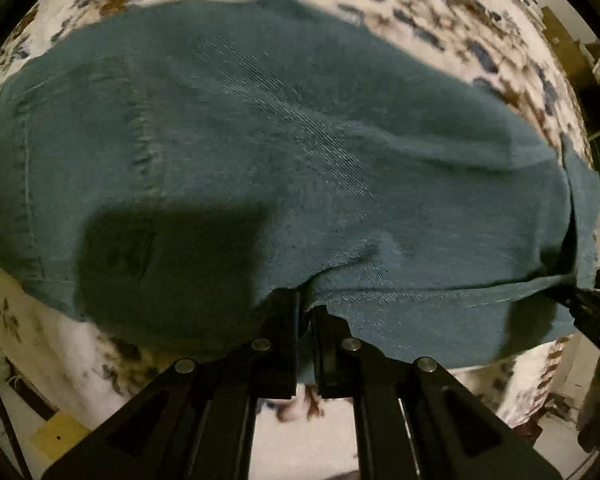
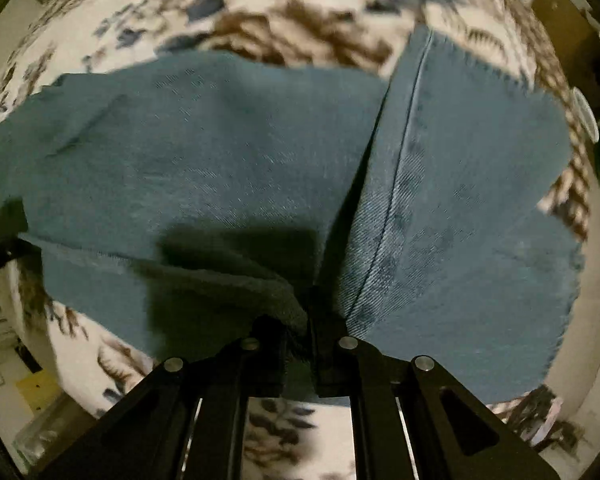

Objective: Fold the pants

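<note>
Clearly, both tools are pinching the cloth now. The left gripper (image 1: 305, 308) has its jaws pressed together on the near edge of the pants (image 1: 284, 152), and the right gripper (image 2: 300, 312) is clamped in the same way on a bunched fold of the same edge. The pants lie spread over the flowered bedcover (image 1: 440, 20), with the near edge lifted by the two grips.

The step in hand seems to be carrying this edge across to lay one half over the other. To do it well, I think both hands should travel together at the same height, so the edge between them stays straight and does not sag. The held edge should come to meet the far edge evenly, and the seam (image 2: 404, 152) can serve as a guide line. The grips should open only when the cloth rests flat.

Counting: one pair of pants, two grippers, one bedcover. In the left view the tip of the other gripper shows at the right border.
</note>
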